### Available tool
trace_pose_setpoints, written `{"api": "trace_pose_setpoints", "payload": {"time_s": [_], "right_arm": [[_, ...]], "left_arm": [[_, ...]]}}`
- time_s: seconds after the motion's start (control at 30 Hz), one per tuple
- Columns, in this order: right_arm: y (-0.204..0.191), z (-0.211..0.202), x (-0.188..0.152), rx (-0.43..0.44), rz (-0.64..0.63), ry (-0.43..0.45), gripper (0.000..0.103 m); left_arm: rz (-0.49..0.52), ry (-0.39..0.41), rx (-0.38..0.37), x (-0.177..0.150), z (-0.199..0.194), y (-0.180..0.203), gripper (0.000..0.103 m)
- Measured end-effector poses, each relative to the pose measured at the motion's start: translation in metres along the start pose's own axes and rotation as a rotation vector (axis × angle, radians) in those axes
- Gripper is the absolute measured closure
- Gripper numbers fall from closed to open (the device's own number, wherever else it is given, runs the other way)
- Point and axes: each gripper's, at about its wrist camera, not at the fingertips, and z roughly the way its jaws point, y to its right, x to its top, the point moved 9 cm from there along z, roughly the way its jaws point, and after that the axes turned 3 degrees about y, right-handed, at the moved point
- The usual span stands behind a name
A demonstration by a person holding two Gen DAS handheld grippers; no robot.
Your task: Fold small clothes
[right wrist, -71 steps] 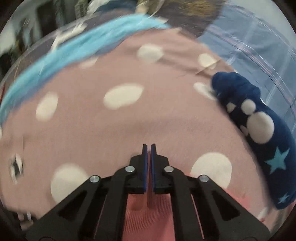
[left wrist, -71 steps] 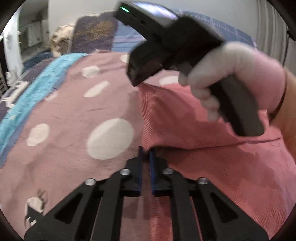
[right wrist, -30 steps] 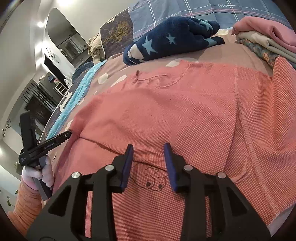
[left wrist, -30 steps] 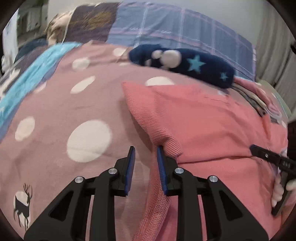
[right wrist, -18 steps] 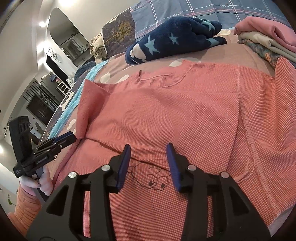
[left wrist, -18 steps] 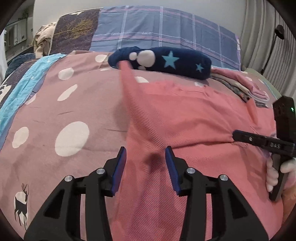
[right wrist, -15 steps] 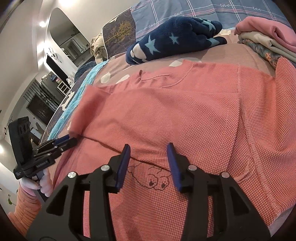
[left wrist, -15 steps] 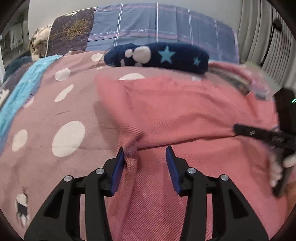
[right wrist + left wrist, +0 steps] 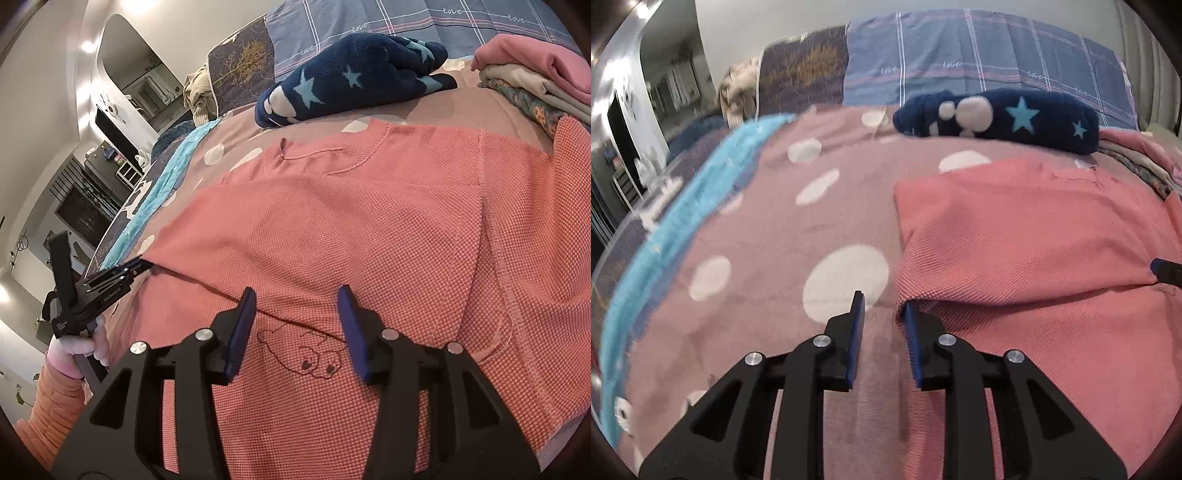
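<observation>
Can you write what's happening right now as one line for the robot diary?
step: fold | coral shirt: left side folded over | left gripper: open at fold edge | right gripper: open above shirt

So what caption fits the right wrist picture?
Open right gripper hovers over a half-folded pink shirt on the polka-dot bedspread.

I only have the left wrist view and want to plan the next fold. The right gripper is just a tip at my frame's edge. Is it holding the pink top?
Observer: No. The right gripper is open and hovers over the pink top, with no cloth pinched between its fingers.
Operator: What lies under it?
Observer: A small outline drawing on the top's front. It sits just below the edge of the folded flap, mostly uncovered.
Operator: How does my gripper look from there?
Observer: The left gripper has its tips right at the left end of that flap edge.
</observation>
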Motion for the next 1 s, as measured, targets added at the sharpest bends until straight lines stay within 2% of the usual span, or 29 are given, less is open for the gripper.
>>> {"api": "trace_pose_setpoints", "payload": {"time_s": [0.07, 0.13, 0.23, 0.3, 0.37, 0.43, 0.47, 0.5, 0.53, 0.57, 0.63, 0.67, 0.77, 0.83, 0.87, 0.9, 0.97, 1.0], "right_arm": [[-0.001, 0.000, 0.000, 0.001, 0.001, 0.000, 0.056], [0.000, 0.000, 0.000, 0.000, 0.000, 0.000, 0.056], [-0.001, 0.000, 0.000, -0.001, -0.001, -0.001, 0.056], [-0.001, 0.000, 0.000, -0.001, -0.002, 0.000, 0.056], [-0.001, 0.000, 0.000, 0.000, -0.001, 0.000, 0.056], [-0.001, 0.000, 0.000, 0.000, -0.001, 0.000, 0.056], [-0.001, 0.000, 0.000, 0.000, -0.001, 0.000, 0.056], [-0.001, 0.000, 0.000, -0.001, -0.001, 0.003, 0.056], [-0.001, -0.001, 0.001, -0.007, -0.001, 0.007, 0.057], [0.000, -0.004, 0.002, -0.019, 0.000, 0.016, 0.057], [0.006, -0.020, 0.007, -0.083, 0.010, 0.076, 0.057], [0.013, -0.039, 0.013, -0.131, 0.026, 0.122, 0.057], [0.042, -0.101, 0.035, -0.194, 0.102, 0.261, 0.057], [0.090, -0.167, 0.044, -0.327, 0.186, 0.368, 0.057], [0.109, -0.190, 0.043, -0.386, 0.214, 0.396, 0.057], [0.146, -0.229, 0.037, -0.481, 0.280, 0.432, 0.057], [0.190, -0.271, 0.020, -0.541, 0.414, 0.469, 0.056], [0.215, -0.293, 0.006, -0.523, 0.517, 0.492, 0.056]], "left_arm": [[0.001, 0.024, -0.048, 0.010, -0.016, 0.014, 0.079], [-0.009, 0.058, -0.128, 0.020, -0.034, 0.029, 0.079], [0.020, 0.103, -0.212, 0.044, -0.043, 0.055, 0.079], [0.025, 0.086, -0.232, 0.054, -0.027, 0.068, 0.079], [-0.017, -0.007, -0.243, 0.052, 0.015, 0.075, 0.079], [-0.094, -0.134, -0.232, 0.035, 0.065, 0.068, 0.080], [-0.144, -0.100, -0.278, 0.034, 0.077, 0.064, 0.080], [-0.197, -0.098, -0.330, 0.035, 0.079, 0.060, 0.080], [-0.238, -0.099, -0.349, 0.036, 0.079, 0.057, 0.081], [-0.249, -0.100, -0.352, 0.035, 0.079, 0.056, 0.081], [-0.187, -0.085, -0.300, 0.036, 0.076, 0.064, 0.081], [-0.141, -0.083, -0.261, 0.038, 0.075, 0.069, 0.081], [-0.037, -0.074, -0.164, 0.040, 0.075, 0.079, 0.080], [-0.004, -0.070, -0.132, 0.040, 0.075, 0.082, 0.079], [-0.004, -0.070, -0.132, 0.039, 0.074, 0.077, 0.079], [-0.010, -0.070, -0.138, 0.037, 0.074, 0.074, 0.079], [-0.038, -0.072, -0.168, 0.037, 0.075, 0.070, 0.079], [-0.048, -0.072, -0.177, 0.037, 0.076, 0.069, 0.079]]}}
